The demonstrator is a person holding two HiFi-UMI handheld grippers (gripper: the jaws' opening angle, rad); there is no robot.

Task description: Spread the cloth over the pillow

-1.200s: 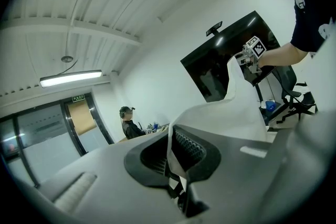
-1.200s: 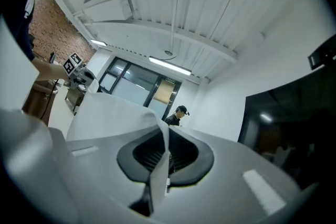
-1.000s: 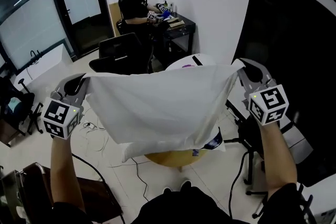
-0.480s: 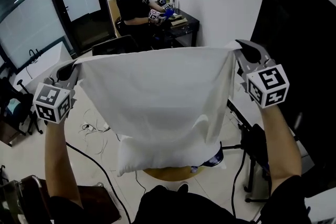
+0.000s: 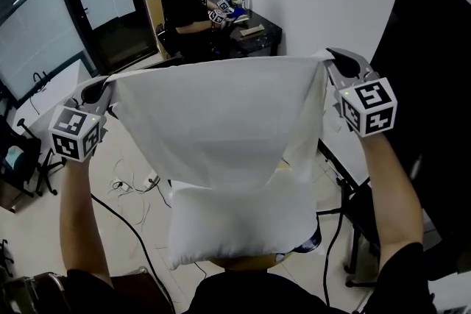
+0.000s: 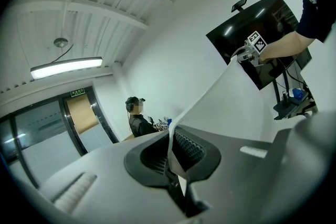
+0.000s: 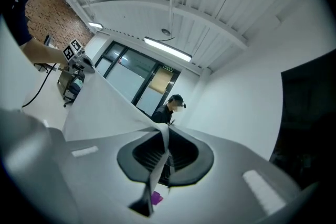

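Since a second ago both hand-held grippers and the cloth sit higher and farther out in the head view. More of the pillow shows below the cloth's hem.

Head view:
- Left hand-held gripper [image 5: 104, 89] is clenched on the cloth's [image 5: 221, 114] left top corner; right hand-held gripper [image 5: 329, 62] is clenched on the right top corner.
- Top edge is pulled taut left-right between them, right end slightly higher. The sheet hangs down from it.
- Pillow [image 5: 235, 220] lies below, close to the wearer's body, long axis left-right. The cloth's hem overlaps its far edge; the rest is uncovered.
- What the pillow rests on is hidden.
- Around: a person [image 5: 180, 0] sitting at a dark desk [image 5: 259, 31] at the back, glass doors [image 5: 44, 26] on the left, a black panel [image 5: 434, 84] on the right, cables [image 5: 125, 184] on the floor. Nothing is between cloth and pillow.

Left gripper view:
- Jaws are together, with a fold of cloth pinched between the ribbed pads.
- The cloth runs off up and right to the other gripper, in front of the black panel.
- The seated person shows behind.

Right gripper view:
- Jaws are together on a cloth fold, its tail hanging below the pads.
- The sheet stretches left toward the left gripper.
- The same person shows beyond the jaws, by the doors.
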